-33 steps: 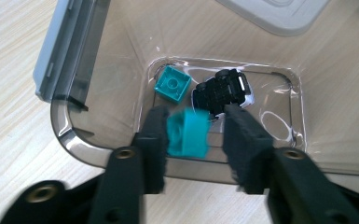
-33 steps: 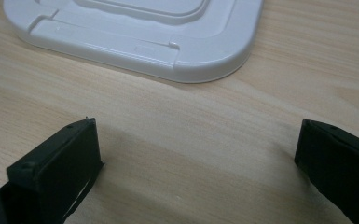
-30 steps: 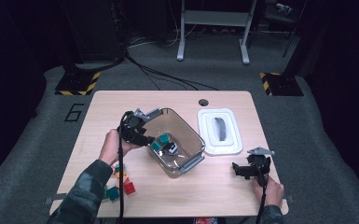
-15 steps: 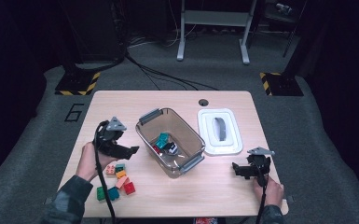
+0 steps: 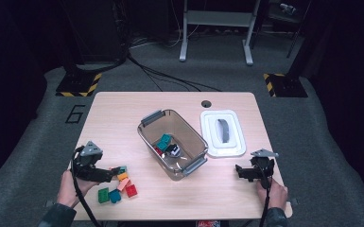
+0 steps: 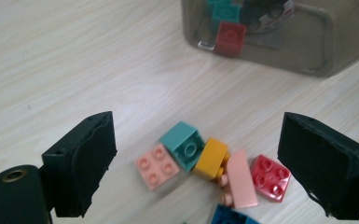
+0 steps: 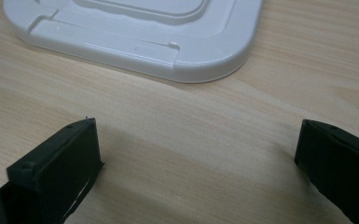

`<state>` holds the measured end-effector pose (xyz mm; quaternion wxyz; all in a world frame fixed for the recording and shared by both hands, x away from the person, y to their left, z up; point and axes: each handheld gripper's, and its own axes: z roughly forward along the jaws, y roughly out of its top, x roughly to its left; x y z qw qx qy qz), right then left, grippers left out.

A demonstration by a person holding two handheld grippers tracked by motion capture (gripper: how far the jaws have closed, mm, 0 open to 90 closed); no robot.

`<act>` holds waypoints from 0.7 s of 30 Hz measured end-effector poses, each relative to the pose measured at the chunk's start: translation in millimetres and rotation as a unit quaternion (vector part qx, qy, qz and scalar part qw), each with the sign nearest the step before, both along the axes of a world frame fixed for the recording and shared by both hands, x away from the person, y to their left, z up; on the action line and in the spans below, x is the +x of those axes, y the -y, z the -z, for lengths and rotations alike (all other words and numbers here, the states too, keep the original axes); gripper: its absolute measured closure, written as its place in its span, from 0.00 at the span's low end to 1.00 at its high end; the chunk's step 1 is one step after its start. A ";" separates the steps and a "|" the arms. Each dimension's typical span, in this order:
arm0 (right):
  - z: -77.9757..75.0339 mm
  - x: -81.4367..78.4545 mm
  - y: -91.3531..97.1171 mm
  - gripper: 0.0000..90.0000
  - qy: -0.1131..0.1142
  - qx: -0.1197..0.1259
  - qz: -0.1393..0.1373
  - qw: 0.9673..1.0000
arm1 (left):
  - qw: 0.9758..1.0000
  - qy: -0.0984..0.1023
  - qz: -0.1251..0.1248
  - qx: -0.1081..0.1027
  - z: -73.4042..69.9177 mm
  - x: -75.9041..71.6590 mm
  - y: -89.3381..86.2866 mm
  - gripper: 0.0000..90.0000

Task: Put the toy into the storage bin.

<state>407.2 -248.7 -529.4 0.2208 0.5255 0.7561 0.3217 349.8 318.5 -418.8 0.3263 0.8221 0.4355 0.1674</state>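
Several loose toy bricks lie near the table's front left: pink (image 6: 157, 165), teal (image 6: 186, 143), orange (image 6: 211, 158), red (image 6: 270, 177); a green one (image 5: 103, 194) sits nearer the edge. My left gripper (image 5: 113, 171) (image 6: 198, 140) hovers low over this pile. Its jaws have just been opening and stand wide, with the bricks lying on the table between them, untouched. A clear bin (image 5: 195, 142) at mid-table holds a teal brick (image 5: 164, 141), a red brick (image 6: 230, 37) and a small toy car (image 5: 172, 149). My right gripper (image 5: 241, 171) (image 7: 200, 135) rests open and empty at the front right.
A white lid (image 5: 234, 146) (image 7: 135, 37) with a grey handle lies right of the bin, just beyond the right gripper. A cable hole (image 5: 206, 103) sits near the table's far edge. Dark floor, cables and stands surround the table.
My left gripper moved from over the bin leftward and toward the front edge, sinking to the brick pile, and its jaws opened wider. The right gripper stayed put.
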 end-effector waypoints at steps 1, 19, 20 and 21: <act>0.0 0.0 0.0 0.00 0.000 0.000 0.000 1.000 | 1.000 -0.003 -0.005 0.003 2.4 -1.8 -2.1 0.12; 0.0 0.1 0.0 0.00 0.000 0.000 0.000 1.000 | 0.996 -0.047 -0.068 0.030 59.2 -26.4 -22.8 0.10; 0.1 0.1 0.1 0.00 0.001 -0.001 0.000 1.000 | 0.995 -0.050 -0.074 0.033 61.5 -26.4 -23.2 0.10; 0.0 0.1 0.0 0.00 0.000 0.000 0.000 1.000 | 0.995 -0.051 -0.076 0.035 64.1 -26.1 -23.1 0.11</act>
